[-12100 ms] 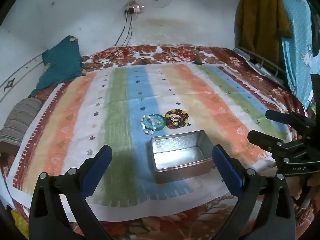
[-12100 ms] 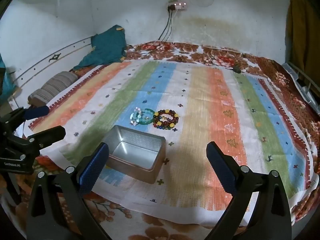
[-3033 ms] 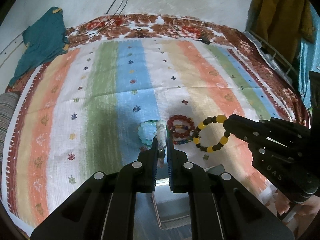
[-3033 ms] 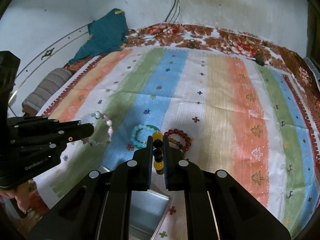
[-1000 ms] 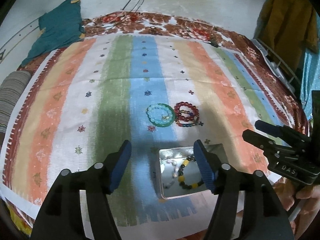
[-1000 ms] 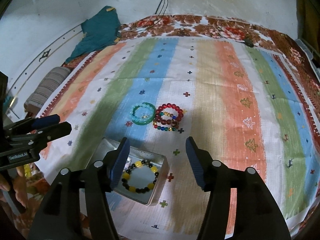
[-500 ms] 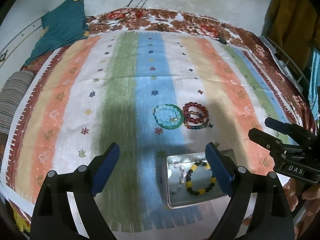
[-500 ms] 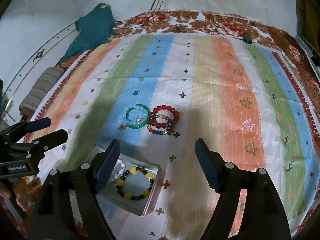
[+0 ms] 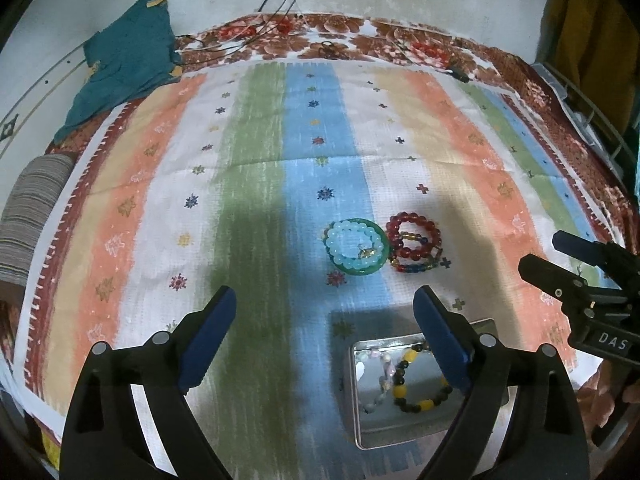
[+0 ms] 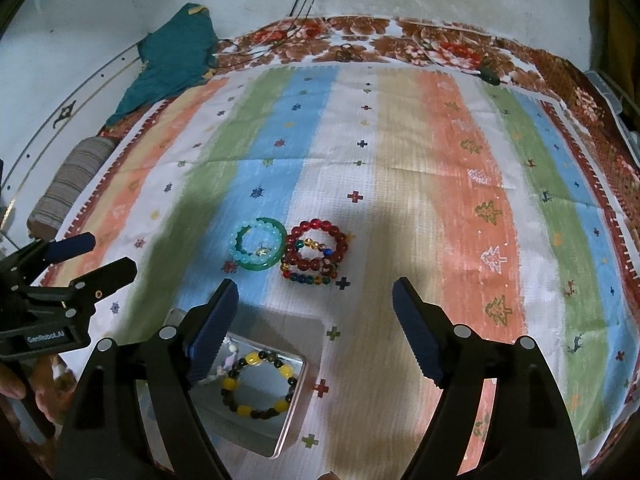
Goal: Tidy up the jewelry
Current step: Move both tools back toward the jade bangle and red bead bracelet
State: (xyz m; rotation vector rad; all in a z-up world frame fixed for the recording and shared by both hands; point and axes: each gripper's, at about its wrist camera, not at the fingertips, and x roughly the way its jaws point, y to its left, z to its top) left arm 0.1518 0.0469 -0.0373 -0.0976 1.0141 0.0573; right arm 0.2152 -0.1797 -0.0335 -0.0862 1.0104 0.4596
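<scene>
A silver tin (image 9: 360, 436) (image 10: 298, 396) lies on the striped cloth and holds a yellow-and-black bead bracelet (image 9: 418, 402) (image 10: 256, 386) and a pale bead bracelet (image 9: 380, 380) (image 10: 224, 364). Beyond it lie a light-blue bead bracelet on a green bangle (image 9: 357, 247) (image 10: 259, 249) and a stack of red and multicoloured bead bracelets (image 9: 414, 247) (image 10: 316, 254). My left gripper (image 9: 324, 332) is open and empty above the cloth, left of the tin. My right gripper (image 10: 314, 326) is open and empty above the tin's far edge.
The striped cloth (image 9: 256, 168) covers a floral bedspread (image 9: 360, 40) against a white wall. A teal cloth (image 9: 124, 68) and a striped roll (image 9: 28, 216) lie at the left. Cables (image 9: 280, 12) hang at the back. Clothes hang at the right (image 9: 580, 32).
Both grippers held bracelets three seconds ago; those now lie in the tin. In the last second both grippers opened wider and moved forward toward the remaining bracelets.
</scene>
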